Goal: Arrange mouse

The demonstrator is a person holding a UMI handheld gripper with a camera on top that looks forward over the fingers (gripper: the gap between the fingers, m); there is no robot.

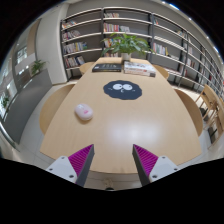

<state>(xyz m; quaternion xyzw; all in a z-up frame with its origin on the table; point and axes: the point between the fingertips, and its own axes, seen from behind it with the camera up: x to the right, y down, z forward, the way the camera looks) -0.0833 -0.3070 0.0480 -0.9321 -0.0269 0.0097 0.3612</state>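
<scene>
- tongs, meaning the gripper: its two fingers stand wide apart with nothing between them, the magenta pads facing each other across bare tabletop. it holds nothing.
- landmark for everything below: the dark round mouse pad, which carries a cartoon face with two white eyes and lies near the middle of the wooden table.
- the mouse, small, pale and pinkish, sits on the bare wood on the near side of the mouse pad and off to its left, apart from it and not touching its edge. it is also well ahead of the fingers, clear of the left one.
- beyond the mouse pad, at the far end of the table, lie what look like books or flat boxes, with a leafy potted plant behind them.
- farther back from the mouse pad, bookshelves line the room; chairs flank the table on either side.
- progress, as a judgement: nothing of the arranging looks done. the mouse is off the pad and ungrasped.
- left to do, likely: bring the open fingers forward and leftward around the mouse, close on it, carry it to the mouse pad and set it down there. whether the pad is the intended spot is my guess from the task wording.
</scene>
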